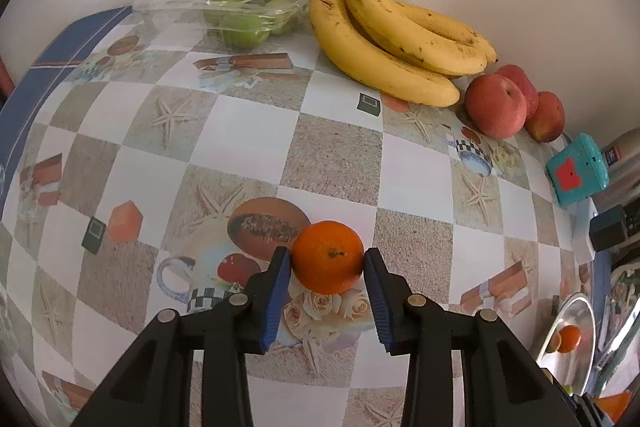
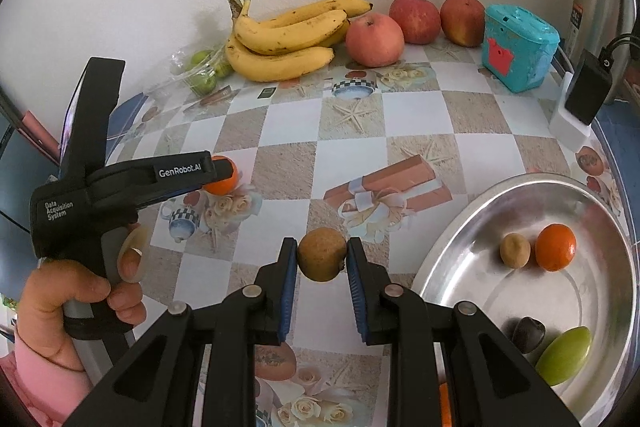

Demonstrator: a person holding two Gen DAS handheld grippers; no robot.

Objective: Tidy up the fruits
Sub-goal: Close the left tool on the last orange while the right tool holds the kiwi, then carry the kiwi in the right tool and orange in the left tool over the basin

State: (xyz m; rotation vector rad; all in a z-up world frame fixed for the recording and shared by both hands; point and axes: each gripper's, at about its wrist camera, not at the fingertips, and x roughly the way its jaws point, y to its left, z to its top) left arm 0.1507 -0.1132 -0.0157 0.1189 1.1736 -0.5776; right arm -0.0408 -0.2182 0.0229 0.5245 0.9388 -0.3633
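While the right gripper clamps a small brown round fruit, the left gripper pinches a round orange tangerine on the checked counter.

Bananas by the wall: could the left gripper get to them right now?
Probably not yet: the left gripper is occupied, pads against the orange. The tablecloth towards the bananas lies bare otherwise.

Orange tangerine, yellow bananas, checkered tablecloth
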